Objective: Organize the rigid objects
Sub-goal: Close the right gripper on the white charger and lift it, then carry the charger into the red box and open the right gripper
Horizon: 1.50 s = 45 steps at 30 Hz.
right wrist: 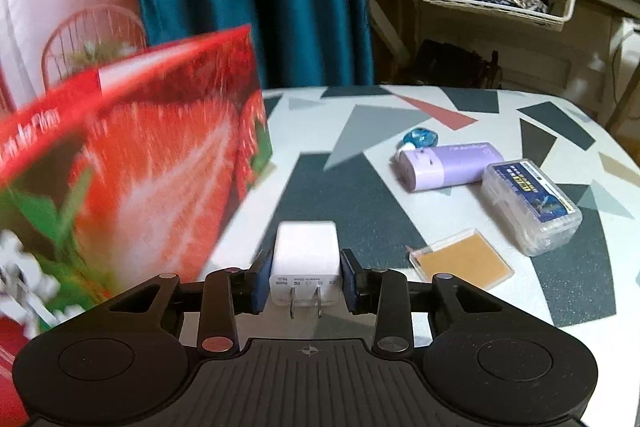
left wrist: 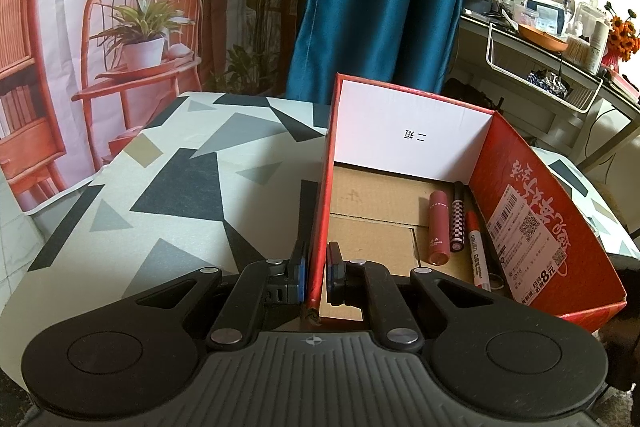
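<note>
- Left tool (left wrist: 317, 277): jaws pressed together on the near left wall of the red cardboard box (left wrist: 540, 227), one pad on each side of the wall.
- The box stands on the bench (left wrist: 160, 187), which is covered in a cloth with a geometric pattern. The box is open at the top, with a white inner panel at its far end.
- Inside, along the right wall, lie a dark red lipstick tube (left wrist: 438, 229), a checkered pen (left wrist: 458, 223) and a red-capped marker (left wrist: 478, 251), side by side.
- Right tool (right wrist: 306, 281): jaws pinching a white plug adapter (right wrist: 306, 255), its prongs facing the camera; the box's strawberry-printed outer wall (right wrist: 160, 155) is just to its left.
- On the bench to the right: a lilac case (right wrist: 448, 163), a clear plastic box (right wrist: 532, 203), a flat tan square (right wrist: 460, 261), and a small blue item (right wrist: 420, 138) behind the case.
</note>
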Tool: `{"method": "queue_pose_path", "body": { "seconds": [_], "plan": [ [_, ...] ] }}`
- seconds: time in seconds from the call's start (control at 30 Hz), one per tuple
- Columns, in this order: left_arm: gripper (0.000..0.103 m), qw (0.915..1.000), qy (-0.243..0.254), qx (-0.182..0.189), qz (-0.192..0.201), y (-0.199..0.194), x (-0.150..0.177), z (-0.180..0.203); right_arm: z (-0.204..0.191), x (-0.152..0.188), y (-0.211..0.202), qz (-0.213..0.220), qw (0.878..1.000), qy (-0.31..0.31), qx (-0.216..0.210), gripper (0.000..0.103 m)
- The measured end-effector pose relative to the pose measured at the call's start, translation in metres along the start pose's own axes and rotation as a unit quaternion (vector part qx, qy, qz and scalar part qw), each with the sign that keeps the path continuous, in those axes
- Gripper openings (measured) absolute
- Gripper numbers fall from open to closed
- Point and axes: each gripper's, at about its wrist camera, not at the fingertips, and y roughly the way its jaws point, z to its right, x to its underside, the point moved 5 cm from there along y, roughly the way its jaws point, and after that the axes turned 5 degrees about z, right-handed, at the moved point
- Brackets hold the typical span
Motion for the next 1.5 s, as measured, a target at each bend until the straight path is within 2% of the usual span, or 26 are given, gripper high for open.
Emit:
{"method": "queue_pose_path", "body": {
  "seconds": [0.17, 0.53, 0.67, 0.77, 0.87, 1.03, 1.2, 1.33, 1.5],
  "plan": [
    [0.010, 1.0000, -0.002, 0.001, 0.000, 0.000, 0.000, -0.001, 0.004, -0.035, -0.022, 0.054, 0.996, 0.068, -0.029, 0.032],
    [0.010, 1.0000, -0.003, 0.001, 0.001, -0.001, 0.000, -0.002, -0.032, -0.112, -0.057, 0.144, 0.985, 0.025, -0.089, 0.032],
    [0.010, 1.0000, -0.004, 0.002, 0.001, -0.001, 0.000, -0.003, -0.054, -0.134, -0.051, 0.142, 0.982, -0.003, -0.123, 0.032],
    [0.010, 1.0000, -0.004, 0.002, 0.001, -0.001, 0.000, -0.003, -0.072, -0.136, -0.037, 0.122, 0.982, -0.031, -0.139, 0.032],
    [0.010, 1.0000, -0.003, 0.002, 0.001, 0.000, 0.000, -0.002, -0.084, -0.130, -0.016, 0.098, 0.984, -0.057, -0.136, 0.032],
    [0.010, 1.0000, -0.005, 0.004, 0.001, -0.001, 0.000, -0.003, -0.084, -0.113, 0.008, 0.055, 0.989, -0.062, -0.127, 0.033],
    [0.010, 1.0000, -0.004, 0.002, 0.000, 0.000, 0.000, -0.003, -0.092, -0.108, 0.010, 0.043, 0.986, -0.071, -0.146, 0.033],
    [0.010, 1.0000, -0.006, 0.004, -0.001, 0.000, 0.000, -0.003, -0.086, -0.110, 0.003, 0.056, 0.985, -0.056, -0.154, 0.033],
    [0.010, 1.0000, -0.005, 0.003, -0.001, 0.000, 0.000, -0.003, -0.060, -0.112, -0.017, 0.116, 0.985, -0.012, -0.128, 0.033]
  ]
}}
